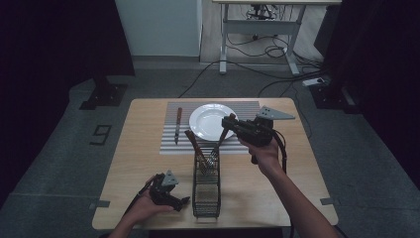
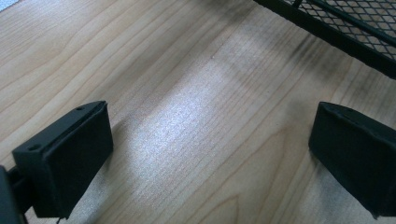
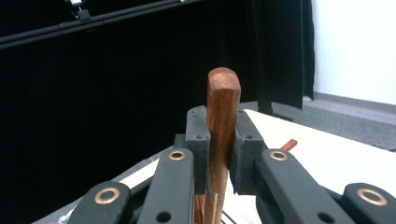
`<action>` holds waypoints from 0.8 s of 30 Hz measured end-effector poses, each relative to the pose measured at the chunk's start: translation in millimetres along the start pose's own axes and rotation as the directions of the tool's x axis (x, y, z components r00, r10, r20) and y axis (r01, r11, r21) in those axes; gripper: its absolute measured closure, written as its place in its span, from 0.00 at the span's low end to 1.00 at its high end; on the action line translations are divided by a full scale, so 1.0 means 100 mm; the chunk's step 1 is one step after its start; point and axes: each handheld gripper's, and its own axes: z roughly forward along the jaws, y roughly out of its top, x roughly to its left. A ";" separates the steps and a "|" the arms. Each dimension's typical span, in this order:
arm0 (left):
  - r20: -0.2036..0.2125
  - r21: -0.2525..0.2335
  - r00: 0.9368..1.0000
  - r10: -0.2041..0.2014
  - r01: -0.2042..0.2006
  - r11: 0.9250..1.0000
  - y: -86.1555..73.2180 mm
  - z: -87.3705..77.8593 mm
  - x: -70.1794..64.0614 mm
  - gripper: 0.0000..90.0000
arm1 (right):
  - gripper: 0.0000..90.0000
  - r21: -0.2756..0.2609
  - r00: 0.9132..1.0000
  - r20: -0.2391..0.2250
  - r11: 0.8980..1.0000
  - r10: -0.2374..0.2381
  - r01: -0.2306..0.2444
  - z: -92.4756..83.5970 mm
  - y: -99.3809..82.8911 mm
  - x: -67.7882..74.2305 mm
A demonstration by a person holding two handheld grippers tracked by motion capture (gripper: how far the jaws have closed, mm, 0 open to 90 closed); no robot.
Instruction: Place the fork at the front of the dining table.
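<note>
Right of centre in the high view, our right gripper is clenched on the wooden handle of a utensil; in the right gripper view its rounded end stands above the two pads. The utensil slants down into the black mesh caddy at lower centre, where another wooden-handled piece leans. Our left gripper rests at the lower left just beside the caddy, jaws released over bare table. Above lie the white plate and a knife on a striped mat.
</note>
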 end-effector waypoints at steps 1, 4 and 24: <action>0.000 0.000 1.000 0.000 0.000 1.000 0.00 0.00 0.00 0.00 | 0.89 -0.006 1.000 0.001 1.000 0.000 0.000 -0.02 0.02 0.00; 0.000 0.000 1.000 0.000 0.000 1.000 0.00 0.00 0.00 0.00 | 0.89 -0.026 1.000 0.005 1.000 -0.001 0.001 -0.08 0.07 0.01; 0.001 0.000 1.000 0.001 -0.001 1.000 0.00 0.00 0.00 0.00 | 0.89 -0.081 0.996 0.083 0.997 0.025 -0.018 -0.33 0.18 -0.19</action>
